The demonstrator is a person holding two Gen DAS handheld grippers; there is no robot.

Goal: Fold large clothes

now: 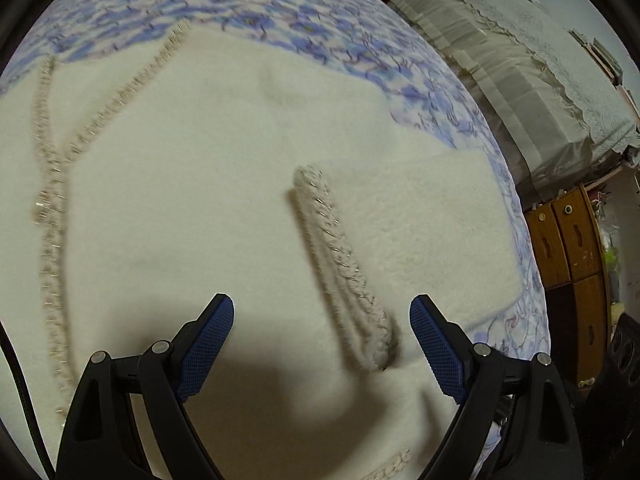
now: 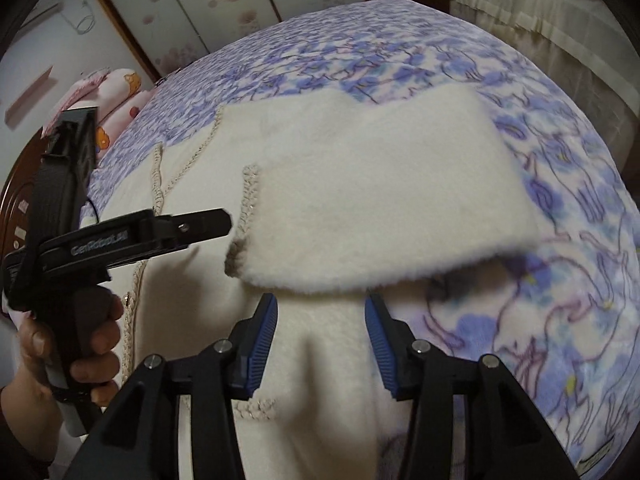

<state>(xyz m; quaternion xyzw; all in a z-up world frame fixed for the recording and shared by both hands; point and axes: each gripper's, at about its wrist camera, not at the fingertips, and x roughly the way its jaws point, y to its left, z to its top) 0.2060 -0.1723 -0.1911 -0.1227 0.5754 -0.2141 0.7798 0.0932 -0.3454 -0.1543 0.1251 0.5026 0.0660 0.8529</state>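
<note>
A cream fleece jacket (image 1: 208, 152) with braided beige trim lies spread on the bed. Its sleeve (image 2: 380, 184) is folded across the body, with the trimmed cuff (image 1: 340, 256) lying on the front. The zipper line (image 1: 52, 200) runs down the left of the left wrist view. My left gripper (image 1: 320, 344) is open and empty, hovering just above the jacket near the cuff. It also shows from the side in the right wrist view (image 2: 216, 224). My right gripper (image 2: 320, 340) is open and empty, low over the jacket's hem edge below the folded sleeve.
The bed has a blue and purple floral cover (image 2: 540, 320). A cloth-covered piece of furniture (image 1: 520, 80) and a wooden cabinet (image 1: 568, 240) stand to the right. Pink pillows (image 2: 116, 100) lie at the bed's far left, with wardrobe doors (image 2: 224, 4) behind.
</note>
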